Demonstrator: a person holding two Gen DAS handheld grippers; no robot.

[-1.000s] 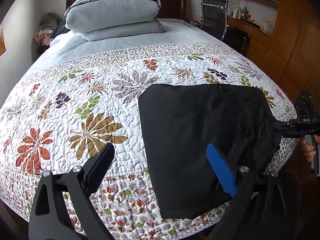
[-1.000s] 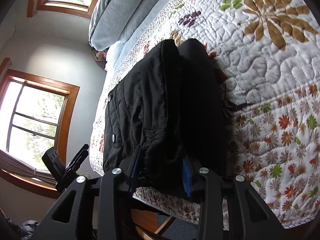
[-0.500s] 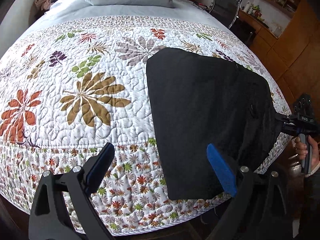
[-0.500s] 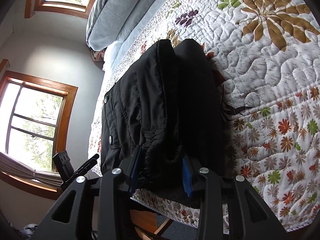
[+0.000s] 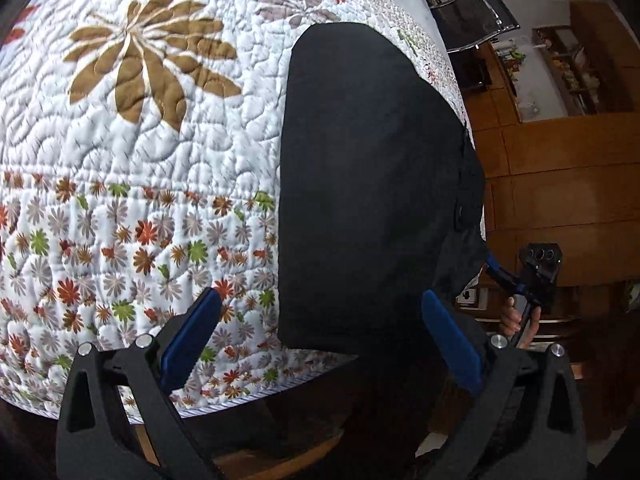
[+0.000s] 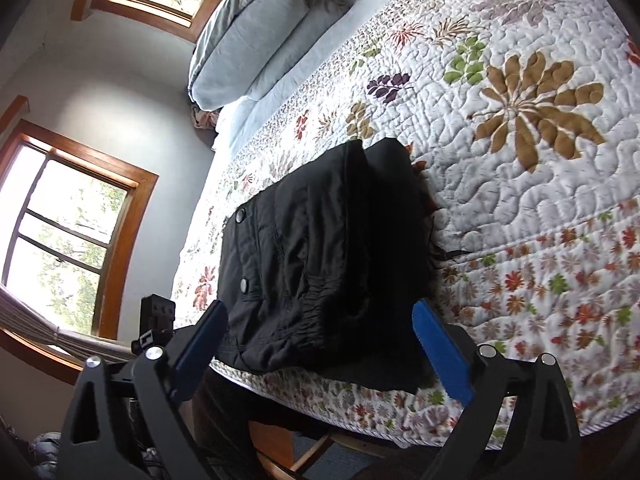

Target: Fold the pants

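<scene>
The folded black fabric pants [image 6: 320, 264] are lying at the near edge of the white floral quilted bedspread [image 6: 520, 208]; the right gripper [image 6: 320, 344], angled downward, has just been opening, pads clear, and the left gripper [image 5: 320, 340] is hanging spread wide beside them

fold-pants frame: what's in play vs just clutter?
In play:
- black pants, folded, lying on the quilt at the bed's edge
- right gripper, jaws just opened, pants released
- left gripper, open, holding nothing

Just there:
- pillows
- windows
- office chair
- wooden cabinets
</scene>
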